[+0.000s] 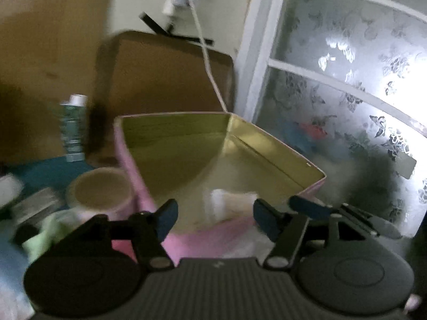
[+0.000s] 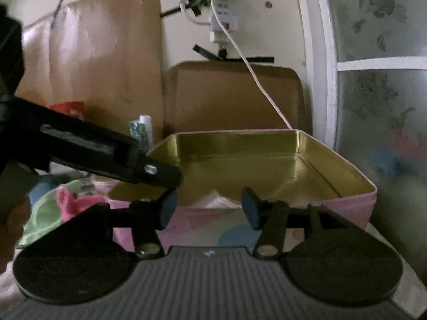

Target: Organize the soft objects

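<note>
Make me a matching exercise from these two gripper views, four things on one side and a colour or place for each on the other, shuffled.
Things:
1. tin box
2. tape roll
3. white cable
4. green cloth

Descriptions:
A. hangs from the wall plug down behind the box
B. pink outside, gold inside, lid off
C. lies crumpled left of the box
D. stands beside the box's left wall

Pairs: 1-B, 2-D, 3-A, 4-C

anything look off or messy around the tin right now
Nothing is spilled or damaged. The pink tin stands upright and open, with something pale lying inside. The one untidy spot is the heap of green and pink cloth beside it, not yet put away. A white cable hangs down behind the tin.
</note>
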`<state>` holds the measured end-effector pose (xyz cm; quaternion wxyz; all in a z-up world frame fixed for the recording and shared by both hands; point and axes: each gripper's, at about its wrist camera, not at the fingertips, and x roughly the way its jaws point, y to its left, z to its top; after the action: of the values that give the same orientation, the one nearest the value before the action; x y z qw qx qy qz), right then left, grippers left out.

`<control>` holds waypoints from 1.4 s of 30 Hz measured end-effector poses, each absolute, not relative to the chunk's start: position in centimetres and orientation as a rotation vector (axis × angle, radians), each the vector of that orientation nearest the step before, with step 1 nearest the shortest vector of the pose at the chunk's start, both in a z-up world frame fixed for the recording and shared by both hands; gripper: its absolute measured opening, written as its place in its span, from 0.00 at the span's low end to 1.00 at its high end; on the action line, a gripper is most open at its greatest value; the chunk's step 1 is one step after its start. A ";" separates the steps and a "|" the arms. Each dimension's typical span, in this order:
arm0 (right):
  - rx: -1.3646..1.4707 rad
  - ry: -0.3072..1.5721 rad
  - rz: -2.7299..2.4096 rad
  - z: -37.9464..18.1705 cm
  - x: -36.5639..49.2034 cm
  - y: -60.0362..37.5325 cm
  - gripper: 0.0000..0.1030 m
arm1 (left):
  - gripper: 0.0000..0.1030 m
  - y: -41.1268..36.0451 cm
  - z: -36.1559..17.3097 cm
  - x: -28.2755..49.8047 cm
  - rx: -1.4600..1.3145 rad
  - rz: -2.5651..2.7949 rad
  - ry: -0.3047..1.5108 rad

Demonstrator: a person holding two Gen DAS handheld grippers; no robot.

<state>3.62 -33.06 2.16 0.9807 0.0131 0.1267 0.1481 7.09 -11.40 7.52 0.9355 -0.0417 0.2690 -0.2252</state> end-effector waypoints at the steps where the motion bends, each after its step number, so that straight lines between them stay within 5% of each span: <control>1: 0.043 0.243 0.308 2.1 2.9 -33.1 0.55 | 0.64 -10.2 7.3 6.1 -0.095 -0.446 0.550; 14: -0.016 0.379 0.644 1.2 1.5 -23.3 0.45 | 0.56 5.4 0.8 0.3 -0.277 -0.080 0.642; 31: -0.190 0.535 0.715 -0.6 5.0 -13.7 0.51 | 0.57 6.8 0.1 0.3 -0.291 0.096 0.586; 32: -0.183 0.540 0.716 -0.6 5.1 -13.7 0.49 | 0.57 6.7 0.1 0.3 -0.287 0.096 0.587; 33: -0.174 0.543 0.722 -0.6 5.1 -13.7 0.33 | 0.57 6.6 0.1 0.3 -0.286 0.096 0.587; 36: -0.178 0.534 0.719 -0.6 4.5 -14.0 0.10 | 0.58 6.6 0.1 0.3 -0.282 0.095 0.588; 42: -0.181 0.536 0.744 -0.4 1.7 -15.5 0.06 | 0.60 6.6 0.1 0.4 -0.276 0.092 0.590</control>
<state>1.70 -15.51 -0.45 0.8928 -0.0872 0.2584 0.3586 0.41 6.58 0.08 0.9464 -0.1355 0.2898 0.0453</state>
